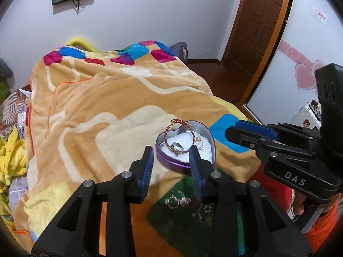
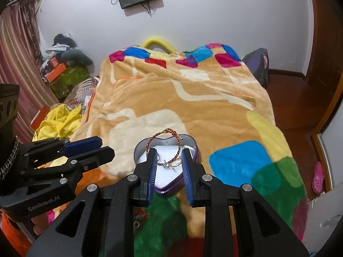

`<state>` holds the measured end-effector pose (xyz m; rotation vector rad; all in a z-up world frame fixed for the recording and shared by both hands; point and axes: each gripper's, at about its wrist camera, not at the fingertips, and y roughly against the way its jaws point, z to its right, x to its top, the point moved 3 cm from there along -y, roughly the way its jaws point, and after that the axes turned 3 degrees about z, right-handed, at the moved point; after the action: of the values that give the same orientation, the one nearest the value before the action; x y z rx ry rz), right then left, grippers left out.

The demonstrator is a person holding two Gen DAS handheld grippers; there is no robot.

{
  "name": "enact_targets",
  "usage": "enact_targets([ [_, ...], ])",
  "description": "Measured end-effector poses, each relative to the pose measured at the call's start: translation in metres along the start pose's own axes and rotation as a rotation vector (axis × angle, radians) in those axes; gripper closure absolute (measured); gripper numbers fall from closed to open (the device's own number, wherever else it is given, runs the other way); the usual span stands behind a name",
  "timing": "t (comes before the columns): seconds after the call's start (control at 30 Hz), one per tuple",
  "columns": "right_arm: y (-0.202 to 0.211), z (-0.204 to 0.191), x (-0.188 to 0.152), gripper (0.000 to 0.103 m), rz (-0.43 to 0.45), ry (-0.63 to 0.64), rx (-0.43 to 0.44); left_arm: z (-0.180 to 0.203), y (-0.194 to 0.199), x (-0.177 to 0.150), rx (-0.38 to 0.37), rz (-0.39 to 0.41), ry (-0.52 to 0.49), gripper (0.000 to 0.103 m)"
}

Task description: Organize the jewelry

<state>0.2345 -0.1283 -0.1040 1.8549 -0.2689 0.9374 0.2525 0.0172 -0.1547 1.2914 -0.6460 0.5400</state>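
Both grippers hung with fingers spread and holding nothing over a heart-shaped tin of jewelry on the blanket.

The left gripper (image 1: 171, 157) had its blue pads parted wide, tips at the tin's near rim; the right gripper (image 2: 168, 160) was likewise spread, empty, its tips framing the tin's middle. The purple heart tin (image 1: 165, 157) sat on the orange blanket (image 1: 103, 98), its point aimed toward 6 o'clock in the right wrist view and its lobes toward 12. Inside, on white foam, lay a silver ring (image 1: 177, 147) and a gold ring (image 1: 199, 142). A red braided bracelet (image 1: 169, 131) leaned over the far rim at 12 o'clock. Loose rings (image 1: 176, 199) lay on the green patch at 6 o'clock.
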Motion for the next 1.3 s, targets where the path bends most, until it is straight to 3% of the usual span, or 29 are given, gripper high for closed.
enact_targets([
  [0.23, 0.011, -0.012, -0.010, 0.072, 0.024, 0.022, -0.020, -0.005, 0.020, -0.014, 0.023, -0.001, 0.008, 0.064],
  [0.63, 0.002, -0.020, -0.048, 0.072, -0.052, 0.031, -0.035, -0.012, 0.014, -0.056, 0.020, -0.076, 0.040, 0.063],
  [0.97, -0.002, -0.016, -0.076, 0.072, -0.100, 0.014, -0.052, 0.008, -0.009, -0.083, -0.049, -0.156, 0.042, 0.064],
  [1.17, 0.001, -0.007, -0.084, 0.072, -0.109, -0.004, -0.060, 0.021, -0.026, -0.093, -0.104, -0.228, 0.053, 0.079],
  [1.3, 0.002, -0.004, -0.088, 0.072, -0.115, -0.010, -0.058, 0.024, -0.034, -0.094, -0.114, -0.231, 0.066, 0.080],
])
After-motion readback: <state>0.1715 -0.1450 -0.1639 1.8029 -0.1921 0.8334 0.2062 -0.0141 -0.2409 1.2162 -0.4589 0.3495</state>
